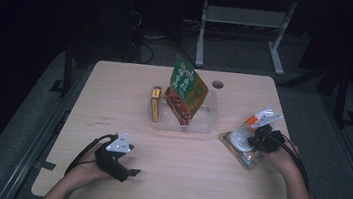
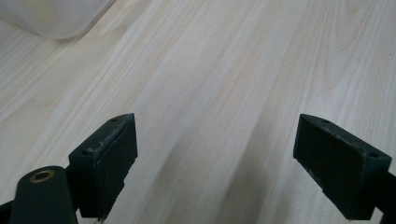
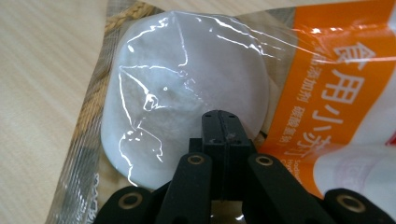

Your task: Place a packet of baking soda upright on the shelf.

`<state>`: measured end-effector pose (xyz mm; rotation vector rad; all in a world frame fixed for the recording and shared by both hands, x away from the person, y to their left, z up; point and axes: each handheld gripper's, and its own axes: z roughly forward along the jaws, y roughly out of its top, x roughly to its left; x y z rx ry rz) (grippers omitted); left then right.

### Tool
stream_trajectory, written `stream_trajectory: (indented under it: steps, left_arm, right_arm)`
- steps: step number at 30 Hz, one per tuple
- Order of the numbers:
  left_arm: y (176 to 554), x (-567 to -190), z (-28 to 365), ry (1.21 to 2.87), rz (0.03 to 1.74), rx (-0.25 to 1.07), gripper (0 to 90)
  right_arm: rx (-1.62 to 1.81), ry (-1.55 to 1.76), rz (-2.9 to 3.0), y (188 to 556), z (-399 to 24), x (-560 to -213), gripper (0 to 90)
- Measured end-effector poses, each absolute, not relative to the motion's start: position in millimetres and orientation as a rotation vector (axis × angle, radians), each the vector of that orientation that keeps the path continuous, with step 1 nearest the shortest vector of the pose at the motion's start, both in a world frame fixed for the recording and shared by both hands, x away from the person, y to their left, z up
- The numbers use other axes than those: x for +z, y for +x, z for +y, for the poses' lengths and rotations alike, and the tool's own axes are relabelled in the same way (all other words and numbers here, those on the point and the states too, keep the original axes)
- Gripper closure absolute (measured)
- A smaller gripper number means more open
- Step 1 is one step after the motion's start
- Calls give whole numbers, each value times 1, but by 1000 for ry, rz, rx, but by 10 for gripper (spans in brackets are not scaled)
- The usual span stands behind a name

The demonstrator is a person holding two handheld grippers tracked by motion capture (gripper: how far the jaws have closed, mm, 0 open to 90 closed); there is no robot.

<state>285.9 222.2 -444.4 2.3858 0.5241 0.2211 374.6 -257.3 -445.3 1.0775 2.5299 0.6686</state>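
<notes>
— What's the left gripper (image 1: 132,172) doing, down at the near edge?

— It's resting low over bare table (image 1: 191,176), jaws standing wide apart with nothing between them.

— And the right gripper (image 3: 220,126)?

— It's sitting on the clear bag of white powder (image 3: 182,98) near the table's right edge, jaws pressed together. Whether they're pinching the film, I can't tell.

— The bag's lying flat?

— Yes, flat on the wood, orange label to one side.

— Farther back?

— A clear tub (image 1: 207,125) is holding a green-and-red packet (image 1: 186,88), leaning, with a yellow box (image 1: 155,103) just beside it.
</notes>
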Motion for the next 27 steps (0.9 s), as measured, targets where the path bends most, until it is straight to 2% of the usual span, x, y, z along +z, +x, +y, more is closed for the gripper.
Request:
stream_trajectory:
  steps: [27]
  left_arm:
    - [286, -445, 222, 2400, 508, 215, 133]
  right_arm:
    - [715, 764, 2802, 356, -198, -441, 900]
